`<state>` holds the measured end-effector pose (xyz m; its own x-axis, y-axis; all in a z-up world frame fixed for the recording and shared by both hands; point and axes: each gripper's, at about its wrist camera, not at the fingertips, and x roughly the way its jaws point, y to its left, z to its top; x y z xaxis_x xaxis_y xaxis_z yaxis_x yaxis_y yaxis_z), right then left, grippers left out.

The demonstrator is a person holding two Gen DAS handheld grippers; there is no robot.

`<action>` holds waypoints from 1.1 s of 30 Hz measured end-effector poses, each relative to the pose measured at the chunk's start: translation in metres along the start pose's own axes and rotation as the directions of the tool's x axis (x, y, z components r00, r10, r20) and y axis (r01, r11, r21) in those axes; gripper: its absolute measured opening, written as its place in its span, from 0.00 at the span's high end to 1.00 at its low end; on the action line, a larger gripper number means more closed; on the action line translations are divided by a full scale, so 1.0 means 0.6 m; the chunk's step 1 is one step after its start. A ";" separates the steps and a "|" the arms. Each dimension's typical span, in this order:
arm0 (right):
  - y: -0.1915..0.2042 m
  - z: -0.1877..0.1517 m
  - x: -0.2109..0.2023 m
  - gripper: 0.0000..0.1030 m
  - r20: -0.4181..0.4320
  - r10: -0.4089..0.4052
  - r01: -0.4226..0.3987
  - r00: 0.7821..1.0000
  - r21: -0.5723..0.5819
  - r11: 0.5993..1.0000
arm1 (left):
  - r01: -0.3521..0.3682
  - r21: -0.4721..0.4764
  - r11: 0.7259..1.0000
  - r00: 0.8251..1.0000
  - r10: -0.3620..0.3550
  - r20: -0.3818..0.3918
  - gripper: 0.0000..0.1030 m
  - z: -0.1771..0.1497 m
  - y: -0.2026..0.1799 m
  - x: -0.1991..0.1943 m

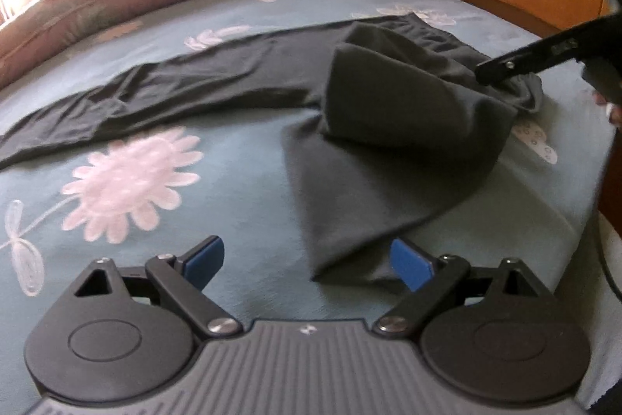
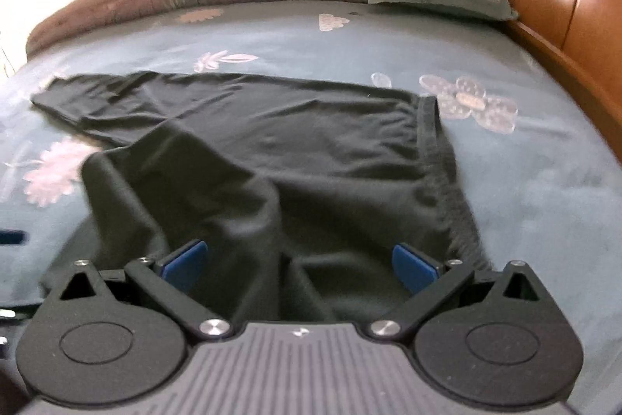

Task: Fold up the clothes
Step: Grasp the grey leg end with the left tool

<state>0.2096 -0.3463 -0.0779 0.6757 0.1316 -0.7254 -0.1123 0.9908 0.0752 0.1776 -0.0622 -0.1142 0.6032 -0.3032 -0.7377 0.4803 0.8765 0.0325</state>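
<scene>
Jaws apart beside trousers edge

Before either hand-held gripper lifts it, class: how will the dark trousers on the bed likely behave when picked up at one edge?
The dark trousers will probably flop and drape: one leg already lies slumped over itself in soft folds. They look thin, so likely light. The waistband seems thicker and may give a firmer hold.
</scene>
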 end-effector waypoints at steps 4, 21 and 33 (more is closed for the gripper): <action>-0.004 -0.019 -0.008 0.00 0.003 0.027 -0.027 1.000 0.036 0.999 | 0.105 -0.112 0.988 0.994 -0.107 -0.007 0.09 0.006 0.012 0.019; -0.021 -0.052 -0.001 0.00 -0.007 0.060 -0.058 0.998 0.157 0.986 | 0.492 -0.629 0.602 0.835 -0.531 0.145 0.08 0.038 0.144 0.101; -0.037 -0.060 -0.011 0.00 0.018 0.087 -0.089 0.996 0.232 0.969 | 0.478 -0.719 0.504 0.799 -0.590 0.118 0.45 0.025 0.178 0.126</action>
<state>0.1816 -0.3702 -0.0996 0.6764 0.2177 -0.7036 0.0005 0.9552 0.2960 0.2838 0.0028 -0.1566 0.2733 -0.8036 -0.5288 0.0724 0.5653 -0.8217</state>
